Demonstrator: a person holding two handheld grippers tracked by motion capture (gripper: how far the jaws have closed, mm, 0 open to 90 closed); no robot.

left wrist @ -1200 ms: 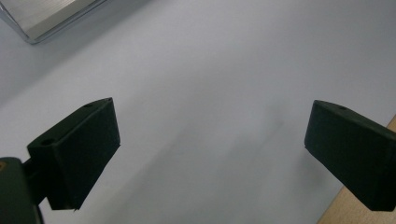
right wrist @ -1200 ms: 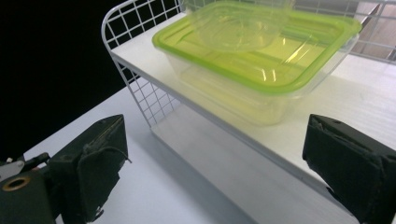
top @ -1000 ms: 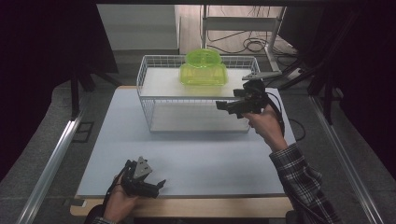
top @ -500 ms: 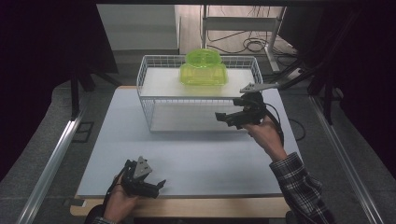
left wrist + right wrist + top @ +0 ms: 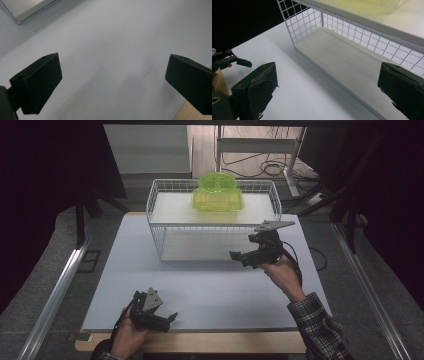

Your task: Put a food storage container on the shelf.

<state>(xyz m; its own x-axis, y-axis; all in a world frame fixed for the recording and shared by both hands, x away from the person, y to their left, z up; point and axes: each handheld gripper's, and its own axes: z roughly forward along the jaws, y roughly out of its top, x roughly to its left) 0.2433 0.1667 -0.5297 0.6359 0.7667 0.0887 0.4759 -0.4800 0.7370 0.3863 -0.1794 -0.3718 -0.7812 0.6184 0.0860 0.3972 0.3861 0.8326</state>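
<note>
Right gripper (image 5: pixel 243 259): held in my right hand (image 5: pixel 281 272) above the tabletop (image 5: pixel 210 290), just in front of the wire rack (image 5: pixel 165 227). Fingers (image 5: pixel 254 92) stood wide apart, holding nothing. They were black, blocky and matte, the pad faces slightly scuffed. A grey three-cornered plate sat on top and a dark cable trailed back past my plaid sleeve (image 5: pixel 320 330).

Left gripper (image 5: pixel 167 319): held in my left hand (image 5: pixel 127 337) at the near edge of the tabletop, well apart from the rack. Fingers (image 5: pixel 40 82) were likewise wide apart and empty, above the bare surface.

Wire rack: white, box-shaped, made of a fine square grid, with a flat pale lower shelf (image 5: pixel 352 67) and a pale upper shelf. It stood on the far half of the tabletop. The right gripper pointed toward its lower shelf from the front right.

Container (image 5: pixel 218 194): translucent yellow-green plastic, rounded lid on a squarish base, glossy. It rested on the rack's upper shelf, near the middle.

Tabletop: smooth, matte, pale blue-grey sheet with a light wood strip showing along the near edge.
</note>
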